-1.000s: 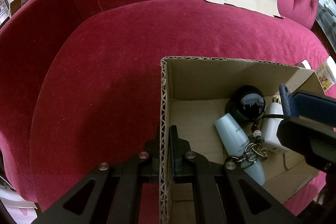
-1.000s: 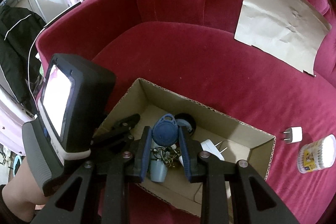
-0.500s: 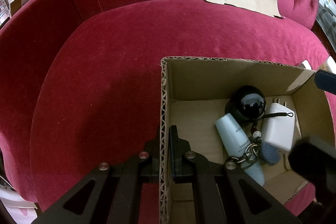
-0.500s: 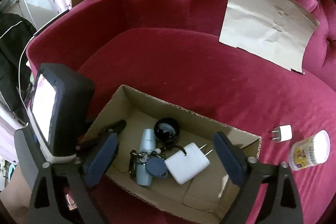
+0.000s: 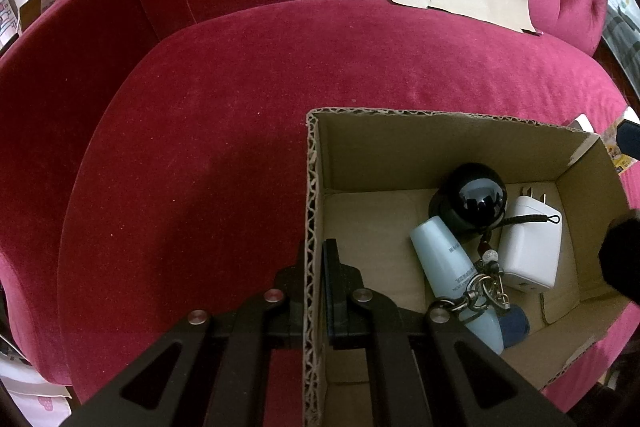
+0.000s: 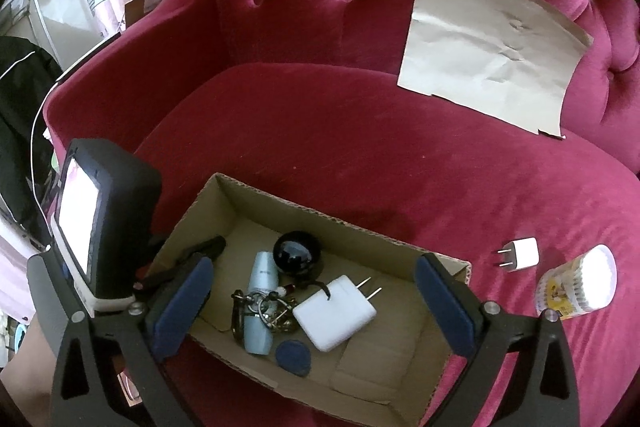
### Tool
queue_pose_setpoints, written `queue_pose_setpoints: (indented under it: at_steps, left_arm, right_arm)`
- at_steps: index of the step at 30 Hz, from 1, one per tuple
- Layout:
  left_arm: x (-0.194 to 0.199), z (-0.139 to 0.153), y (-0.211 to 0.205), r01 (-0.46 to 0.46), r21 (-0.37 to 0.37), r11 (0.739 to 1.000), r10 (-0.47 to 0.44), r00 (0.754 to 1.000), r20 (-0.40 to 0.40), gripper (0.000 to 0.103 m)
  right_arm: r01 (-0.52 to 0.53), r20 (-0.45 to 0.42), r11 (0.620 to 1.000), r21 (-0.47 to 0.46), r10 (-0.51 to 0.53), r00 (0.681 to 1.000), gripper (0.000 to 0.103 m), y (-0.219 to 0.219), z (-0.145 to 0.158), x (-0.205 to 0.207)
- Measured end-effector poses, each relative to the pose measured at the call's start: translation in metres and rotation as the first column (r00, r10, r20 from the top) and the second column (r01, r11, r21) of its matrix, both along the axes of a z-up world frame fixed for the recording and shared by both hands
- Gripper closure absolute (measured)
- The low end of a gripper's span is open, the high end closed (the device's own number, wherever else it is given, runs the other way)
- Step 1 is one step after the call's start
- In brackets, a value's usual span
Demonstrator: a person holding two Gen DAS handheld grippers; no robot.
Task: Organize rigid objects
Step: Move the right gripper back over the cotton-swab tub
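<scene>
A cardboard box [image 6: 348, 227] sits on the red sofa seat. My left gripper [image 5: 316, 255] is shut on the box's left wall [image 5: 310, 211], one finger inside and one outside. In the box lie a black glossy ball [image 6: 298, 255], a pale blue bottle [image 6: 260, 311], a white charger [image 6: 334, 311] and a key bunch [image 6: 264, 307] with a blue fob [image 6: 294, 355]. My right gripper [image 6: 312, 307] hangs above the box, open wide, with nothing touching its blue pads [image 6: 180, 307]. A small white plug [image 6: 520, 253] and a cotton swab tub [image 6: 576, 287] rest on the seat right of the box.
A creased sheet of brown paper [image 6: 488, 67] leans against the tufted sofa back. The sofa arm [image 6: 120, 75] rises at the left, with a dark jacket [image 6: 20, 99] beyond it. Bare red cushion [image 5: 200, 147] spreads left of and behind the box.
My right gripper opened wide and let go of the blue fob and keys, which now lie in the box beside the bottle and charger. It drew back slightly. The left gripper stayed put.
</scene>
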State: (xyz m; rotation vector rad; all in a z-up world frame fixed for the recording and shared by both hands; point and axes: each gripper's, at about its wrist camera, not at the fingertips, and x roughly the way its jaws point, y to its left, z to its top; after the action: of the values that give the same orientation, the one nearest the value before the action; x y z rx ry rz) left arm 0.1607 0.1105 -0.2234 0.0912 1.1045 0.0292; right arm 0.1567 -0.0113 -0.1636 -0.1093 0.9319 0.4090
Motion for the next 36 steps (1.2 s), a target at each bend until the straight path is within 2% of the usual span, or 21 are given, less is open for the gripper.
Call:
queue_pose_setpoints:
  at_steps: [10, 17, 36]
  left_arm:
    - [0.0, 0.0, 0.0, 0.0, 0.0, 1.0, 0.0, 1.0, 0.0, 0.098]
    - [0.0, 0.0, 0.0, 0.0, 0.002, 1.0, 0.0, 1.0, 0.0, 0.098]
    - [0.001, -0.001, 0.0, -0.001, 0.004, 1.0, 0.001, 1.0, 0.001, 0.098]
  right_arm:
    - [0.022, 0.045, 1.0, -0.01, -0.021, 0.999, 0.0, -0.014, 0.016, -0.004]
    - [0.088, 0.085, 0.996, -0.016, -0.087, 0.993, 0.0, -0.04, 0.031, 0.001]
    - [0.309, 0.165, 0.947, -0.086, -0.292, 0.942, 0.0, -0.127, 0.052, 0.011]
